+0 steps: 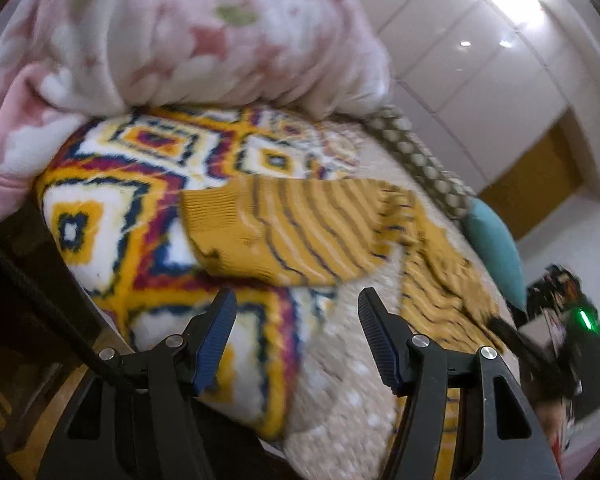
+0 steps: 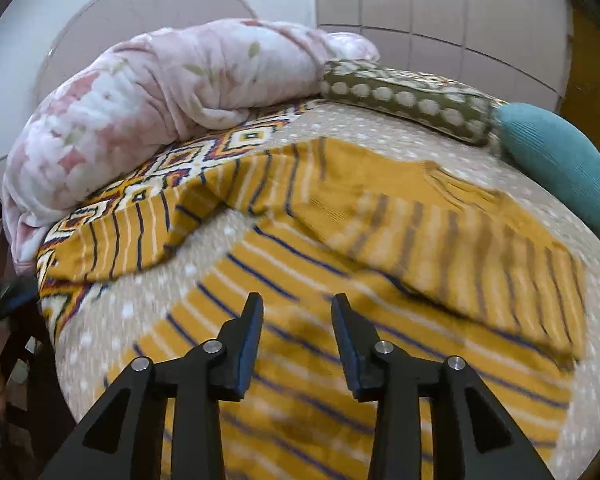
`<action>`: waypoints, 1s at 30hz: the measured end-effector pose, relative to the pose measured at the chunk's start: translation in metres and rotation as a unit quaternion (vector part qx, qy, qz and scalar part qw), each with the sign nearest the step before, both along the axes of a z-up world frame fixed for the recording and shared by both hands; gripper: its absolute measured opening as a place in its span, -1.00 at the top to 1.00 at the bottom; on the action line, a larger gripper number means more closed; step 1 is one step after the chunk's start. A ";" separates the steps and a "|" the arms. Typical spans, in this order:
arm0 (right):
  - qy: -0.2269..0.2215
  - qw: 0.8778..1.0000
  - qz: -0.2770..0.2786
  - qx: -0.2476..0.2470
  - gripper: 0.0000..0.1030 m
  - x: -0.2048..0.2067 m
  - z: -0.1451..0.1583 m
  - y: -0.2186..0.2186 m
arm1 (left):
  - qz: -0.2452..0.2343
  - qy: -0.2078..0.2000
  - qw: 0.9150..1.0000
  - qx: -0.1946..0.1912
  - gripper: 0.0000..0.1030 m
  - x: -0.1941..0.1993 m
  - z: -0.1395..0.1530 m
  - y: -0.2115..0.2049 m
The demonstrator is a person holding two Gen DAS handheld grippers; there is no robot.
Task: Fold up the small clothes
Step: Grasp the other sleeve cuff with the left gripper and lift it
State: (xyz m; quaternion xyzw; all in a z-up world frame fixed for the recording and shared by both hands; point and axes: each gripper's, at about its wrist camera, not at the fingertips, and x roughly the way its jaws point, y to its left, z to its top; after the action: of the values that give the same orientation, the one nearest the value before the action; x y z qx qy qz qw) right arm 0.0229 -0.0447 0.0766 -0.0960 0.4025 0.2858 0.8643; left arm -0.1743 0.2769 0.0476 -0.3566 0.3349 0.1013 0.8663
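Observation:
A mustard-yellow striped knit sweater (image 2: 300, 280) lies spread on the bed. Its right sleeve (image 2: 480, 248) is folded across the body; its left sleeve (image 2: 140, 232) stretches out to the left. In the left wrist view that left sleeve (image 1: 284, 232) lies on a patterned blanket, just beyond my left gripper (image 1: 296, 300), which is open and empty. My right gripper (image 2: 296, 304) is open and empty, just above the sweater's body.
A pink floral blanket (image 2: 140, 92) is heaped at the bed's head. A polka-dot bolster (image 2: 404, 96) and a teal cushion (image 2: 560, 168) lie at the far right. A colourful diamond-patterned blanket (image 1: 120, 208) covers the bed's left part. White wardrobe doors (image 1: 480, 72) stand behind.

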 end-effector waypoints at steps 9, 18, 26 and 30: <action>-0.006 0.996 -0.082 0.023 0.11 -0.034 0.003 -0.089 | 0.010 0.050 0.999 0.016 0.92 0.066 -0.031 0.021; 0.001 0.986 -0.163 0.046 0.11 -0.032 -0.006 -0.149 | 0.117 0.076 0.965 0.221 0.92 0.113 0.054 0.072; -0.004 0.973 -0.214 0.091 0.11 -0.038 -0.006 -0.195 | 0.060 0.036 0.964 0.258 0.92 0.175 0.122 0.022; -0.007 0.967 -0.230 0.112 0.11 -0.041 -0.006 -0.218 | -0.045 0.006 0.973 0.225 0.92 0.217 0.128 -0.057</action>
State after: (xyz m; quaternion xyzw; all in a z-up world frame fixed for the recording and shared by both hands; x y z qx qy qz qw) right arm -0.0178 -0.2624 0.0704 0.0953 0.3731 0.1217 0.9148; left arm 0.0427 0.2195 0.1758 -0.1360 0.3243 0.1371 0.9260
